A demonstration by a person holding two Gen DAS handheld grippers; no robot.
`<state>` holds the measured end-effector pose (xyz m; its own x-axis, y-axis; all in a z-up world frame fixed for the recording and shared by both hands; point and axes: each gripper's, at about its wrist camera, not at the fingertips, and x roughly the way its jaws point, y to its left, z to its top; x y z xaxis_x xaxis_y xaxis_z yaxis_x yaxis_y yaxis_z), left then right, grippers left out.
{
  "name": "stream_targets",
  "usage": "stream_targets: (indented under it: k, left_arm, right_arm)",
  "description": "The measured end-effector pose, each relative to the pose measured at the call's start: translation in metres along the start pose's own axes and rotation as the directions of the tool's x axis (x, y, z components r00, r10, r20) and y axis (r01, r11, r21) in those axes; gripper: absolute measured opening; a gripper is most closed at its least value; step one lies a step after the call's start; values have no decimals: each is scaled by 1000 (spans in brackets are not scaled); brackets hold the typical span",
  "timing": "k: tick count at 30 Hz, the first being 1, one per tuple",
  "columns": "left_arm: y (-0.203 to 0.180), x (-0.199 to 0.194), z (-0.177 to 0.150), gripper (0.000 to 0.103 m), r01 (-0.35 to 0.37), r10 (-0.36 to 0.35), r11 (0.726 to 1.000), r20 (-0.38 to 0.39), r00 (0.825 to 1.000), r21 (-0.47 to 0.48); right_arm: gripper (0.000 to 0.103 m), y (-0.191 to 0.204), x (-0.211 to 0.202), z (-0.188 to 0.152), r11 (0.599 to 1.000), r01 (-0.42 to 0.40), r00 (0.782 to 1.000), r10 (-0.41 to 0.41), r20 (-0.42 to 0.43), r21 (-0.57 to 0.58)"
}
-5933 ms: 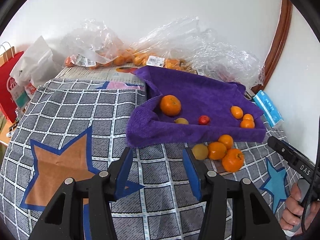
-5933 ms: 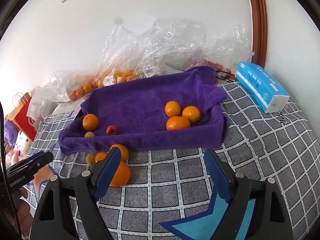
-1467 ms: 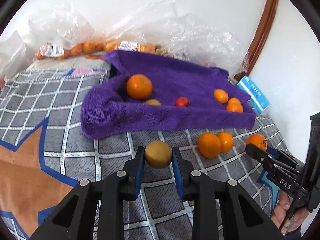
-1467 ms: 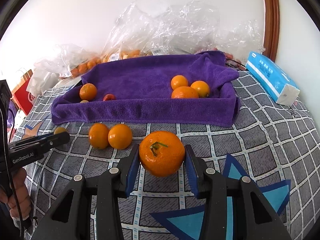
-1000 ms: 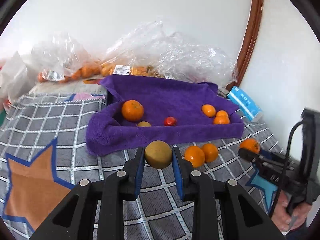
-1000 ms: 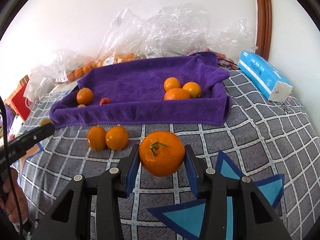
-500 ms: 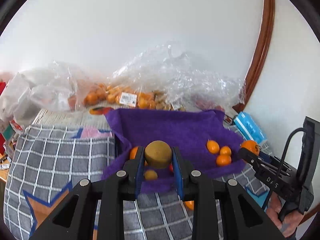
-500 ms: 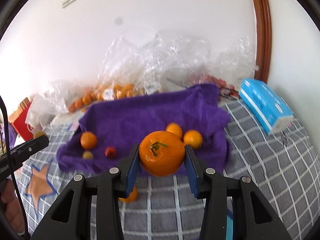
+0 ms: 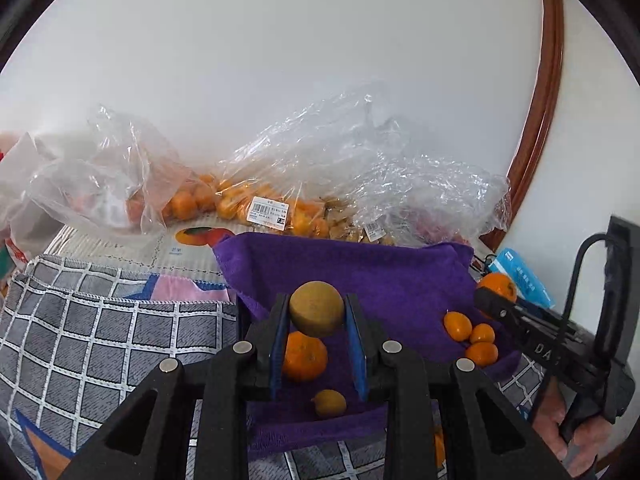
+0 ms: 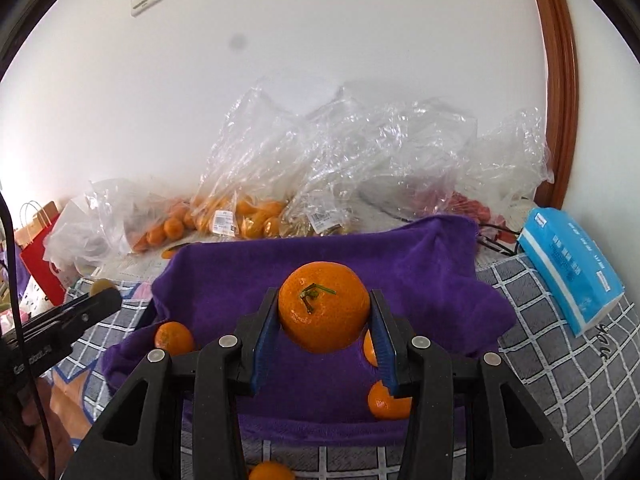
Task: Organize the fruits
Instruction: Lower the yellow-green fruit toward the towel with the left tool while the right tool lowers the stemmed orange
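Left wrist view first: the left gripper (image 9: 316,314) is clamped on a dull yellow-green fruit (image 9: 316,308), which is held in the air over the near edge of the purple towel (image 9: 384,280). Just behind and below it, on the towel, a mandarin (image 9: 304,356) and a small yellowish fruit (image 9: 329,402) can be seen, and three small oranges (image 9: 472,336) are bunched together further to the right. Off at the right edge the right gripper (image 9: 494,294) is caught side-on with orange fruit at its tip, a hand (image 9: 568,436) wrapped round its handle. On the right wrist view that gripper (image 10: 322,314) is squeezed tight on a big orange (image 10: 324,306), stem facing the camera, lifted above the towel (image 10: 420,264). A stray orange (image 10: 270,472) is left on the grey checked blanket (image 10: 560,360) right at the bottom edge. Past the towel, a blue tissue pack (image 10: 568,268) is lying on the blanket to the right, and crinkly plastic bags (image 10: 360,160) with more oranges inside are piled against the white wall (image 10: 320,40). A red paper bag (image 10: 38,252) is tucked at far left.
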<state>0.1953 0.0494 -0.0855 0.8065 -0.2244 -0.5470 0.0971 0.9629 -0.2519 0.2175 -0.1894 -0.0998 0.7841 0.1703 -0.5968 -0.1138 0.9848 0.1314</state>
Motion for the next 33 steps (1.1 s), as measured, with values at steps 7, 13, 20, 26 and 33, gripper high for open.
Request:
stream_targets:
  k: [7, 13, 20, 26, 33]
  left_arm:
    - [11, 13, -7, 26, 30, -30, 998, 0, 1000, -62]
    - [23, 19, -10, 26, 55, -56, 990, -4, 998, -128]
    - [21, 26, -13, 26, 41, -44, 994, -21, 999, -101]
    - [22, 31, -16, 26, 45, -49, 993, -29, 998, -106]
    - [22, 33, -18, 26, 48, -52, 994, -33, 998, -102]
  right_arm:
    - [43, -17, 11, -10, 1000, 28, 1000, -28, -6, 15]
    - [43, -27, 24, -15, 998, -7, 999, 10, -51, 66]
    - [43, -17, 32, -23, 999, -22, 996, 25, -81, 33]
    - [43, -7, 34, -27, 1000, -26, 995, 26, -94, -4]
    - [43, -10, 40, -27, 1000, -23, 992, 24, -121, 7]
